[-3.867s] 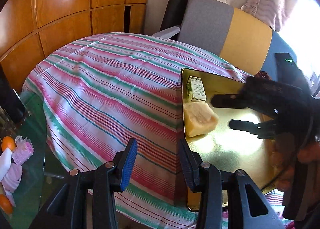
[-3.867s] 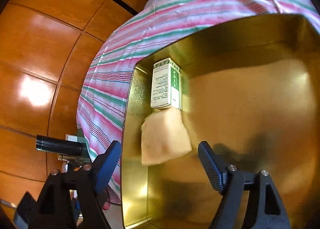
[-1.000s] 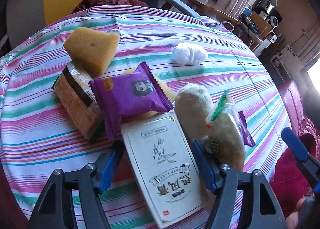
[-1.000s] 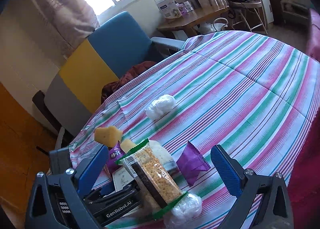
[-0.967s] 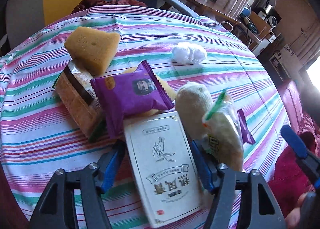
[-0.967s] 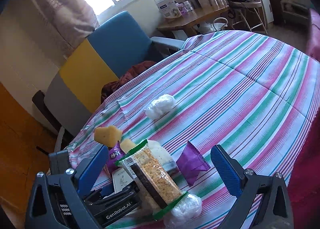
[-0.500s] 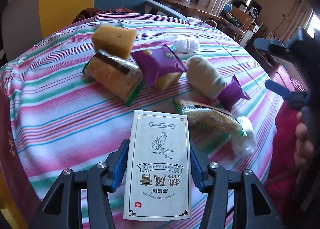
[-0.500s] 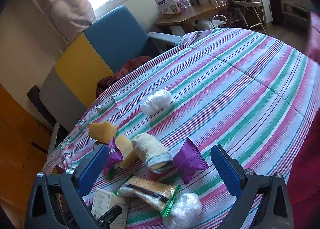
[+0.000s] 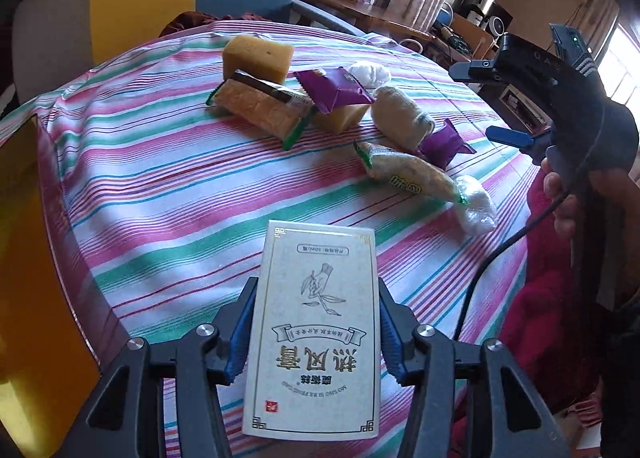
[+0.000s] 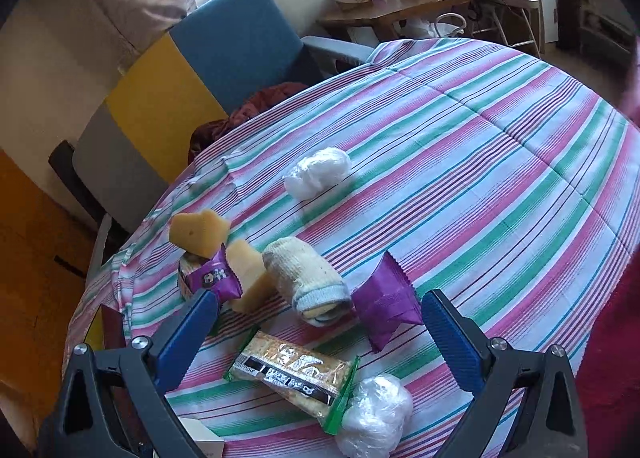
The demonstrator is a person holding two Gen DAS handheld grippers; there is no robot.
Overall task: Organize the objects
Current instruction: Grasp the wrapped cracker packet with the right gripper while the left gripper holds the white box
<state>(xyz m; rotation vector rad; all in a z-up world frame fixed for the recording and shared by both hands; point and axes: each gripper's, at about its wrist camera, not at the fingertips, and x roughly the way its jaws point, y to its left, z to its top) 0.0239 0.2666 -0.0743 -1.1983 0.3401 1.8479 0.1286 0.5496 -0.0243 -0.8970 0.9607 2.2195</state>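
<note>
My left gripper (image 9: 314, 332) is shut on a white tea box (image 9: 316, 322) with gold print and holds it above the striped tablecloth (image 9: 168, 194). Beyond it lie a yellow sponge (image 9: 256, 56), a cracker pack (image 9: 260, 106), a purple snack pack (image 9: 332, 88), a rolled sock (image 9: 402, 116) and a second cracker pack (image 9: 408, 174). My right gripper (image 10: 320, 332) is open and empty above the sock (image 10: 306, 278), a purple pack (image 10: 386, 304) and a cracker pack (image 10: 292, 376). It also shows in the left wrist view (image 9: 486, 102).
A gold tin's edge (image 9: 28, 242) stands at the left. White plastic balls lie on the cloth (image 10: 318, 172) (image 10: 376, 416). A blue, yellow and grey chair (image 10: 192, 70) stands behind the table. A wooden side table (image 10: 400, 6) with boxes is farther back.
My left gripper closed on the tea box, lifted it out of the pile and drew back with it. The second cracker pack fell flat. My right gripper stayed open and hovering.
</note>
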